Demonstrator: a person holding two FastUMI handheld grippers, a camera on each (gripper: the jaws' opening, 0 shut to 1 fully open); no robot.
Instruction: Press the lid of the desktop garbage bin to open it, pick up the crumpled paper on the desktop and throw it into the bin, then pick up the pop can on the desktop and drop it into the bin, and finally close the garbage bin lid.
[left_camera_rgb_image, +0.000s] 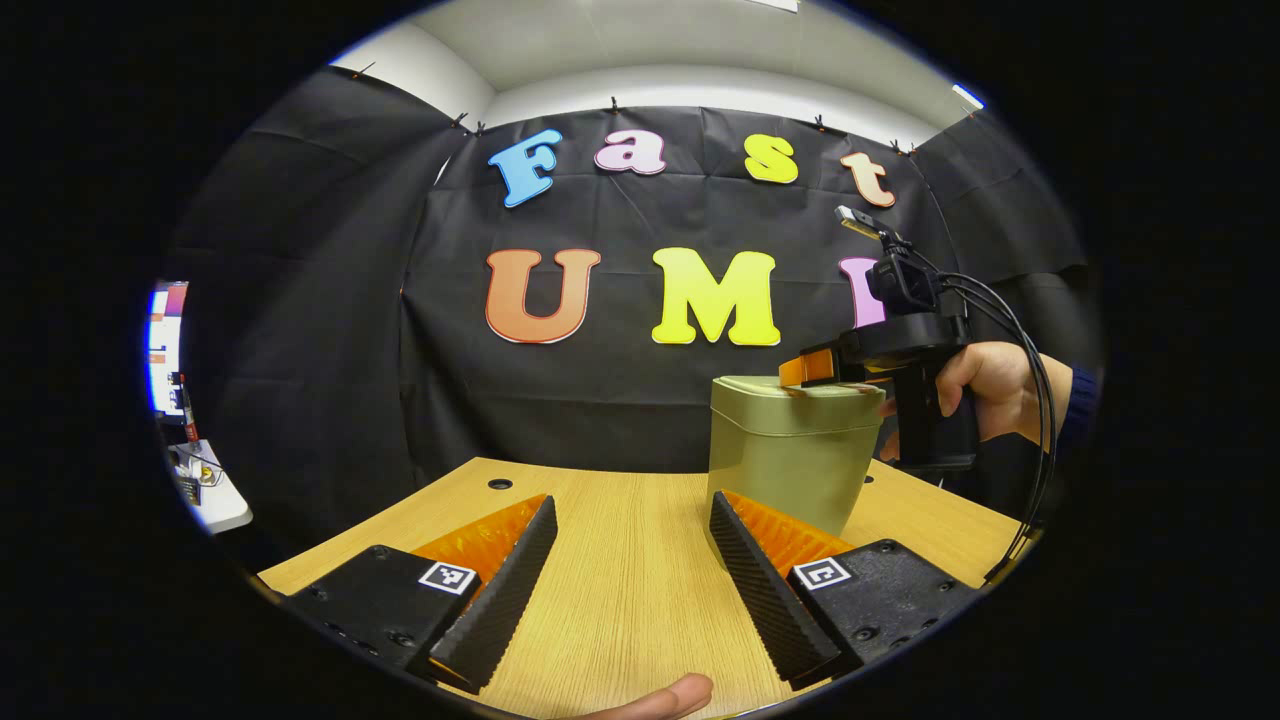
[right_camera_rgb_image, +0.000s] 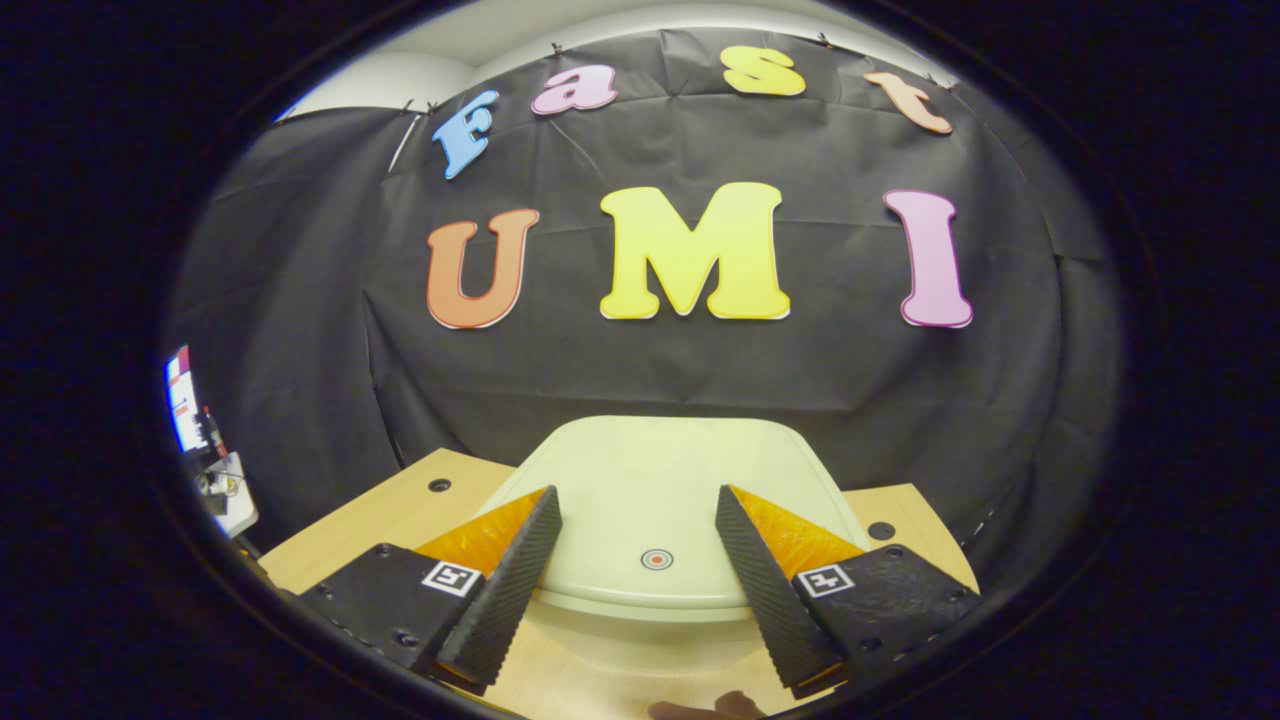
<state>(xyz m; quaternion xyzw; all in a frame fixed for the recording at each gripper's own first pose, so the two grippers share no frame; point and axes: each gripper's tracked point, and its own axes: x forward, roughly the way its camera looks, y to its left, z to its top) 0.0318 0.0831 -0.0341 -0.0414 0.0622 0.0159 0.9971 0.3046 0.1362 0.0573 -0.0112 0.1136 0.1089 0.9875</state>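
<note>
The pale green desktop bin stands on the wooden table, its lid down. A hand holds my right gripper just over the lid's top, at its right side. In the right gripper view the lid lies right beneath my right gripper, which is open, and a small round mark sits between the fingers near the lid's front edge. My left gripper hovers low over the table, open and holding nothing, with the bin just beyond its right finger.
Black cloth walls close the table at the back and sides. Small round holes are set in the tabletop near the back. A white side shelf with clutter stands off to the left. A thumb tip shows at the bottom edge.
</note>
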